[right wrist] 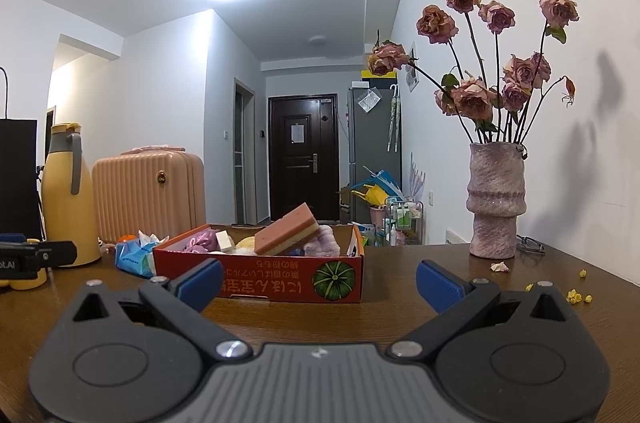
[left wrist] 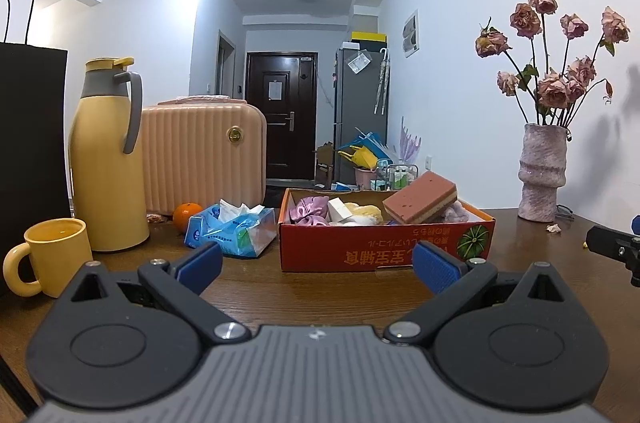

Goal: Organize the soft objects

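Wooden surface, listed left to right as seen from the left wrist. Black bag at the far left edge. Yellow mug in front of it, handle toward the left. Yellow flask with grey handle, upright. Pink case behind, upright. Orange at the foot of the case. Tissue pack, blue wrapper, just beside the box. Red box, open-topped, holding the soft things: purple scrunchie, white block, yellow sponge and a pink sponge (tilted, propped on the box's contents). Vase of dried roses near the wall, well apart from the box; fallen petals beside it.

Left gripper: jaws apart, empty, low over the surface, short of the box. Right gripper: jaws apart, empty, likewise short of the box.
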Action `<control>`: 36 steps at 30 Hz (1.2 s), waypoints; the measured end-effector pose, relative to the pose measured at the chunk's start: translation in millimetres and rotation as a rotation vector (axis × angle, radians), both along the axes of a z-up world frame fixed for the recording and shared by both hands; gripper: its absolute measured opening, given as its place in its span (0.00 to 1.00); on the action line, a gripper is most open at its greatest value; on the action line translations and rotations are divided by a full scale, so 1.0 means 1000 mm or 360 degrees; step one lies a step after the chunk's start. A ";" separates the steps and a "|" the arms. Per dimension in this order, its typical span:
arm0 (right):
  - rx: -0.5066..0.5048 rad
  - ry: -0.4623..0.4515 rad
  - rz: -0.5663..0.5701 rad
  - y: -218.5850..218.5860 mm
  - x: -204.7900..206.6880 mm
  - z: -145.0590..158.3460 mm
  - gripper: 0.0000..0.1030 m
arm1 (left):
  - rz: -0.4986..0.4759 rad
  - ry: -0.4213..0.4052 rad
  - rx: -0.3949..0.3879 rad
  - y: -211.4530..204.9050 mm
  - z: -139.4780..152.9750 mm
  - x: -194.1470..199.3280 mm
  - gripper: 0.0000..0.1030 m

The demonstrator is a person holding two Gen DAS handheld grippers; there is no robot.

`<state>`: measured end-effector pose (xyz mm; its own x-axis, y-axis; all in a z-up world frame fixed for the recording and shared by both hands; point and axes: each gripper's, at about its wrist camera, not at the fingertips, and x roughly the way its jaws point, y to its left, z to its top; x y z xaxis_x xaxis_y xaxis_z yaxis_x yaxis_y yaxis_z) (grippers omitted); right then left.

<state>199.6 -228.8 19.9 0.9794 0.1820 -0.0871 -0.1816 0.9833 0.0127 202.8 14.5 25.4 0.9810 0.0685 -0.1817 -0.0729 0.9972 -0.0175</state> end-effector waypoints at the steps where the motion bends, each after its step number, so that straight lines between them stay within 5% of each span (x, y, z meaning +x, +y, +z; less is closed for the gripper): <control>1: 0.0000 0.0000 0.0000 0.000 0.000 0.000 1.00 | -0.0001 0.0000 0.0001 0.000 0.000 0.000 1.00; 36: -0.0003 0.0002 0.0000 0.001 0.000 0.000 1.00 | -0.0017 -0.0005 0.0007 -0.003 0.000 -0.002 1.00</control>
